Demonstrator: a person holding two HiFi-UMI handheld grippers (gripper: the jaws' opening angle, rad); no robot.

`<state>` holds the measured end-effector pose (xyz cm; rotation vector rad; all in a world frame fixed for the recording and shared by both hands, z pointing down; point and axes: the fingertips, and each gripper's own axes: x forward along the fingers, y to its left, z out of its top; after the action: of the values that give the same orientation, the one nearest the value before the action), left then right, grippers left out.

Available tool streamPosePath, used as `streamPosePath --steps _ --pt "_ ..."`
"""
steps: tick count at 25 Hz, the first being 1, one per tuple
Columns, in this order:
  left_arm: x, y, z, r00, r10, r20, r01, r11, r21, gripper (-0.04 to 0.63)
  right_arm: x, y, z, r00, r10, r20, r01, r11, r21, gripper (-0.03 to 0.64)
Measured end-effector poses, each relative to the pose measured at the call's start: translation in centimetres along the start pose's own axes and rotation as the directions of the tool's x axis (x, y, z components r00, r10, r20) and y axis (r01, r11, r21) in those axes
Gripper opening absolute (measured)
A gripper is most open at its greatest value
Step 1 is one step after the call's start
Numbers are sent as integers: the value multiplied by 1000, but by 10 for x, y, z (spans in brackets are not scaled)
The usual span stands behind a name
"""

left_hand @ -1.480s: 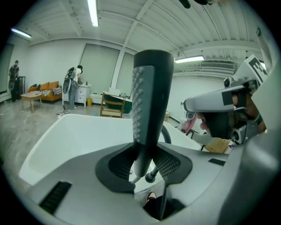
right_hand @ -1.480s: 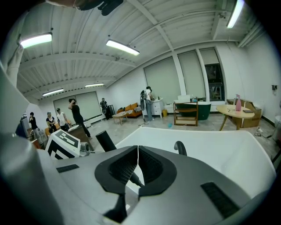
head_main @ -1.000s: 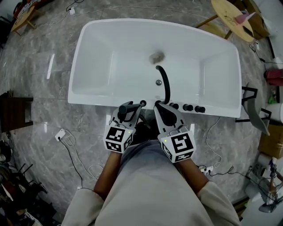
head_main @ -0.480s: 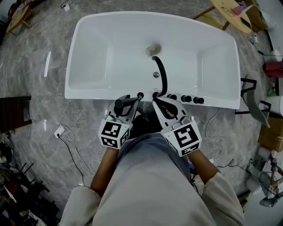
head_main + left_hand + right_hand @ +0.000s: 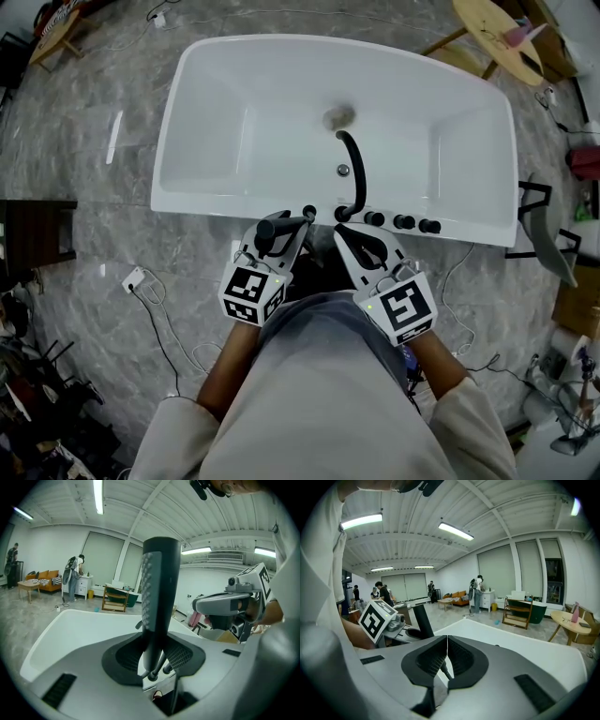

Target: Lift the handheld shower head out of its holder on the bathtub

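Left gripper [image 5: 286,228] fingers clamp the black handheld shower head [image 5: 159,597] upright at the bathtub's [image 5: 216,202] near rim; lift straight up (no tilting). Right gripper [image 5: 349,232] fingers are pressed together, empty.

A big open workroom is shown: a bathtub [image 5: 281,112] is set on a marble floor [image 5: 94,234] among loose cables [image 5: 161,333] (strip lights [image 5: 98,496] overhead).

floor [image 5: 84,234]: grey marble | ceiling [image 5: 417,508]: white, strip lights [image 5: 455,531] | windows [image 5: 529,569]: blinds drawn | sofa [image 5: 47,580]: orange
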<state>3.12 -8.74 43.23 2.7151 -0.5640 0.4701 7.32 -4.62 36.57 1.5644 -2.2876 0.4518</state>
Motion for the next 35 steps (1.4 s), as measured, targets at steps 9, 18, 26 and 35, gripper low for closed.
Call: streamPosePath --steps 9,18,26,35 --pt "-18 -11 16 1000 -23 17 22 999 28 138 -8 12 8 995 100 1 -100 994 -46 17" --pt "-29 -19 40 998 -34 55 31 998 45 138 -20 13 33 990 130 56 -128 991 -38 17" --pt "-34 -17 51 997 -38 70 34 998 49 138 -25 8 39 987 121 101 -116 992 -51 17" --pt "-39 -18 52 997 -43 63 37 996 82 138 -24 20 44 989 122 78 -119 992 -47 17"
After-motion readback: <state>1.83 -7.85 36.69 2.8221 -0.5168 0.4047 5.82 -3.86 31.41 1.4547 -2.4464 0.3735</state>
